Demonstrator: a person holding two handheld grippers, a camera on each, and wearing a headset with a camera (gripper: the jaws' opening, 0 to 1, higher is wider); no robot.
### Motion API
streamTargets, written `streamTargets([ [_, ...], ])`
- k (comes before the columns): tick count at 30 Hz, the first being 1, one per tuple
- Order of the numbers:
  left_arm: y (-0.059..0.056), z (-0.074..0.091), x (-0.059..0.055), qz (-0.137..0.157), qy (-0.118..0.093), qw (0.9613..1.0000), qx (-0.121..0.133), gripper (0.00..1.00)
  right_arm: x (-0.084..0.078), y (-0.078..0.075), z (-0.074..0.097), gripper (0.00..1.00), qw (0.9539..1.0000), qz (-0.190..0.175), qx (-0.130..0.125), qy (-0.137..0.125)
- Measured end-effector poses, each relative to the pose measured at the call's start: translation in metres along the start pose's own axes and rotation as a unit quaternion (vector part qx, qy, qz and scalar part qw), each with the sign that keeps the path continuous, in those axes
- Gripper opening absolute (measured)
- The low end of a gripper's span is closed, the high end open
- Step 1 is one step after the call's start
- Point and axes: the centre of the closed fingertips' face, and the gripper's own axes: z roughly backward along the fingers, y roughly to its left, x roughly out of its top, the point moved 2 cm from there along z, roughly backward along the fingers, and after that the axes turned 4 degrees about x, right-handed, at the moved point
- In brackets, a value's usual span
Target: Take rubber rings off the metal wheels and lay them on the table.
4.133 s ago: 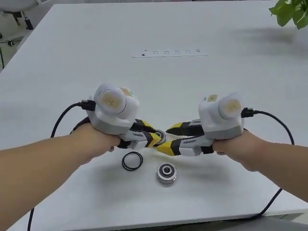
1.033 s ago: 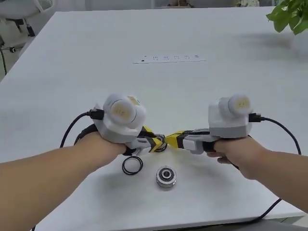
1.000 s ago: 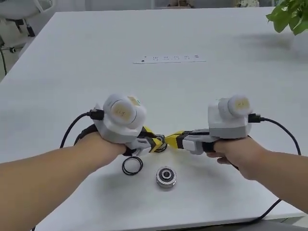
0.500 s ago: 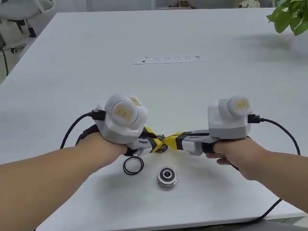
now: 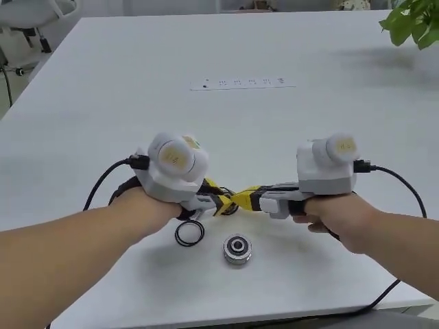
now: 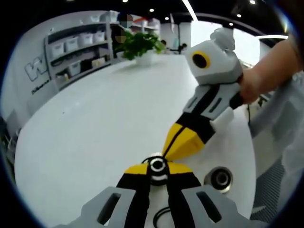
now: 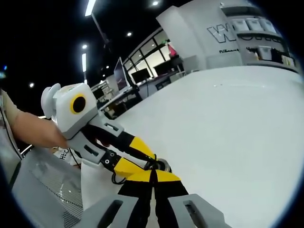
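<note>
Left gripper (image 5: 223, 203) grips wheel (image 6: 157, 166), right gripper (image 7: 152, 174) closed beside

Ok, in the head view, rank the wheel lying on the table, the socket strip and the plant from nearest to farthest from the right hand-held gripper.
1. The wheel, lying just on the person's side of the right hand-held gripper.
2. The socket strip, farther out, roughly straight ahead.
3. The plant, at the far right corner.
</note>
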Motion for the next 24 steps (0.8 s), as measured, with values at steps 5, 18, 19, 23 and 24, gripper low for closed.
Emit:
streamTargets([
  [5,0.000,-0.001,0.001,-0.001,0.004,1.0000,-0.006,0.14,0.000,-0.002,-0.001,0.00,1.0000,0.003,-0.002,0.003],
  [18,0.001,0.012,0.012,0.010,-0.011,0.9998,-0.015,0.19,0.007,-0.003,0.004,0.00,0.9999,-0.005,-0.008,-0.014],
  [19,0.000,0.015,0.013,0.008,-0.013,0.9997,-0.017,0.20,0.008,-0.003,0.004,0.00,0.9998,-0.005,-0.008,-0.015],
  [23,0.001,0.023,0.016,0.005,-0.019,0.9996,-0.021,0.22,0.010,-0.001,0.004,0.00,0.9998,-0.005,-0.005,-0.018],
  [24,0.001,0.024,0.017,0.004,-0.022,0.9995,-0.021,0.23,0.011,0.000,0.004,0.00,0.9998,-0.005,-0.004,-0.018],
])
